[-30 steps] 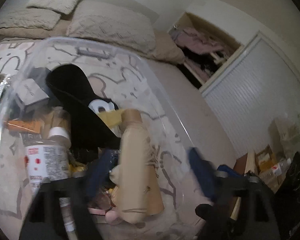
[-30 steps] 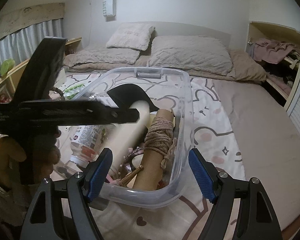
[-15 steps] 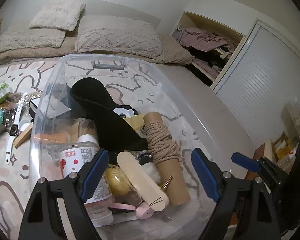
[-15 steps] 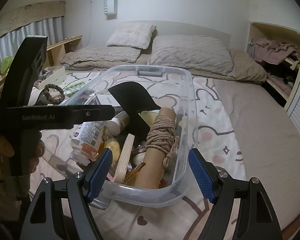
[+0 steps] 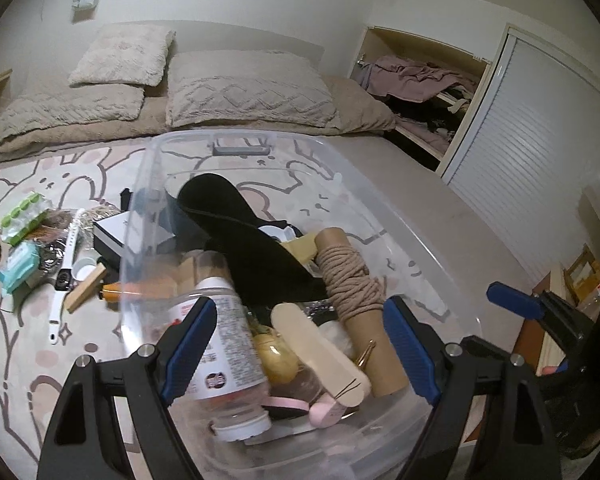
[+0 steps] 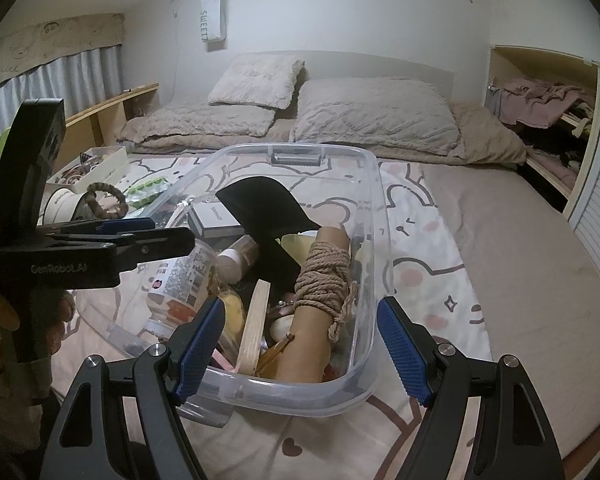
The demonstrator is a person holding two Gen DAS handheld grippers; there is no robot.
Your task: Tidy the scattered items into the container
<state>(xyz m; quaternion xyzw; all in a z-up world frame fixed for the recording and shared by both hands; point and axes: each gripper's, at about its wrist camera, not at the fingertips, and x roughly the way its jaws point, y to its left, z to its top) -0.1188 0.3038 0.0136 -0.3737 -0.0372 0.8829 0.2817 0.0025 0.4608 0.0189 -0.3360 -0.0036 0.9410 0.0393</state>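
A clear plastic bin stands on the bed, also in the left wrist view. It holds a cardboard tube wound with rope, a flat wooden stick, a labelled bottle, a black pouch and a white box. My left gripper is open and empty above the bin's near end, over the stick and the bottle. My right gripper is open and empty at the bin's near wall. The left gripper body shows at the right wrist view's left.
Loose items lie on the blanket left of the bin: a white watch, a wooden block, a green packet, a blue wipes pack, a black-and-white box. Pillows lie behind. A closet is at right.
My left gripper let go of the wooden stick, which now lies in the bin, and has drawn back and up with its jaws open. The right gripper has stayed put.
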